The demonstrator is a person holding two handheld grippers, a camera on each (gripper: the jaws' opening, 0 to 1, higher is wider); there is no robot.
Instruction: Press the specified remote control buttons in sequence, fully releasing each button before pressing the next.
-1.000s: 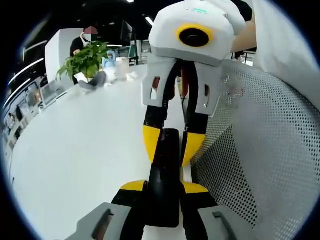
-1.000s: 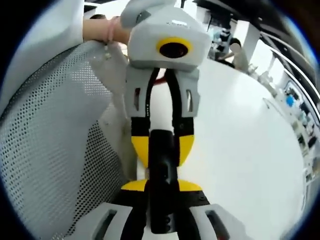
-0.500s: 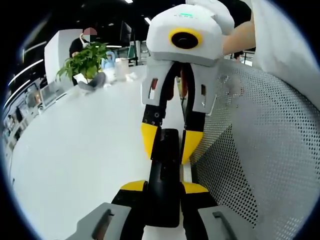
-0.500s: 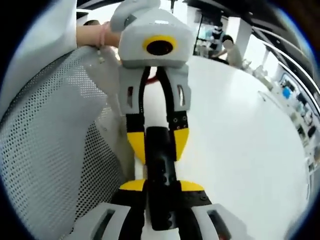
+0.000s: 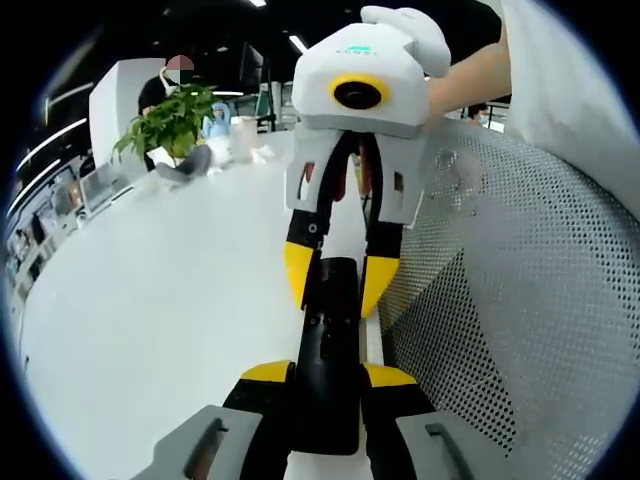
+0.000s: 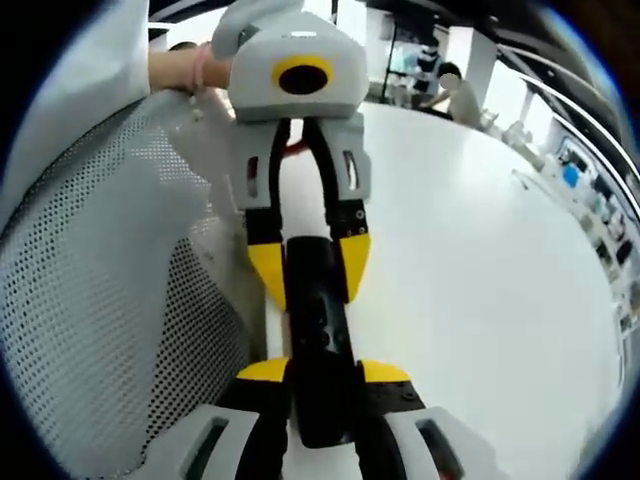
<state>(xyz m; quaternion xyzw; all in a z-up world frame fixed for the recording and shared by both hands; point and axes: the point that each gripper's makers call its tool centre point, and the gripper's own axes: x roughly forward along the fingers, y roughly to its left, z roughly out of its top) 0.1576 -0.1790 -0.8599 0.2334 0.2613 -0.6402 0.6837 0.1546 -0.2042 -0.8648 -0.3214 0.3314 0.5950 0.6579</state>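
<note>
A black remote control (image 5: 330, 330) is held lengthwise between the two grippers, just above the white table. My left gripper (image 5: 328, 373) is shut on its near end in the left gripper view, yellow tips against both sides. The right gripper (image 5: 338, 280) comes in from the top there and clamps the far end. In the right gripper view the remote (image 6: 318, 320) shows small buttons on its top face. My right gripper (image 6: 323, 372) is shut on the near end, and the left gripper (image 6: 310, 270) grips the far end.
A white mesh chair back (image 5: 520, 320) stands close beside the remote, also seen as mesh (image 6: 100, 300). The white table (image 5: 150, 300) stretches away, with a potted plant (image 5: 172, 118) and a seated person at the far edge. A hand and white sleeve (image 5: 560, 70) hold the opposite gripper.
In both views the opposite gripper has drawn back a little along the remote, so more of the remote's top shows between the two pairs of jaws. Both grips hold.
</note>
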